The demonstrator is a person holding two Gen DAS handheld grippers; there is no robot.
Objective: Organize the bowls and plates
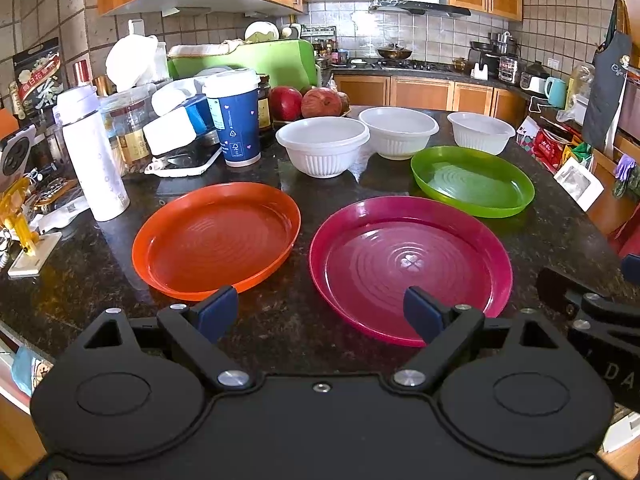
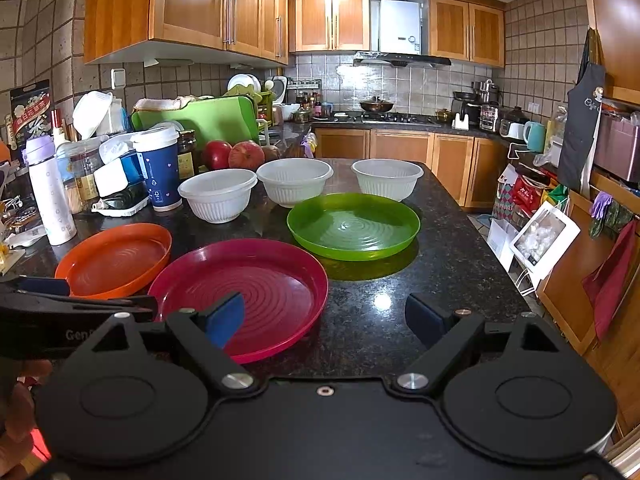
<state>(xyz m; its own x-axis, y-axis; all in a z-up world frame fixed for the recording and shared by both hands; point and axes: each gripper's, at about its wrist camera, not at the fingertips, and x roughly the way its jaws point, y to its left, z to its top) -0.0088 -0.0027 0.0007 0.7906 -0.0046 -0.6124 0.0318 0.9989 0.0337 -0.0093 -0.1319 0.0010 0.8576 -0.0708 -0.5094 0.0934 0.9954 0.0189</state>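
We have both claws spread wide and empty: left gripper (image 1: 320, 314) hangs over the near counter edge between the orange plate (image 1: 216, 240) and the magenta plate (image 1: 410, 266), right gripper (image 2: 326, 320) just right of the magenta plate's near rim. Nothing gripped.

Layout on the dark speckled stone counter (image 2: 400, 280): orange plate left, magenta centre, green plate (image 2: 354, 226) behind and right of it. The three lie apart in the left view, though orange and magenta look close to touching in the right view. Behind them sit three white bowls in a row: left bowl (image 2: 218, 194), middle bowl (image 2: 294, 184), right bowl (image 2: 386, 178). Left and middle look nearly touching; the right one sits apart.

Handling, our read: plates look like thin glossy moulded plastic, round, with a shallow raised rim and concentric ridges in the well. Likely light, a bit flexy, not fragile, slick on polished stone. Best hold is a rim pinch, one finger under the lip; expect the plate to slide before the finger gets under. Bowls look like thin white plastic with fluted walls and a rolled lip, so pinch the wall at the lip. They should nest.

Clutter at left, the blue paper cup (image 2: 158, 168) and white bottle (image 2: 50, 192), sits close to the left bowl and the orange plate.
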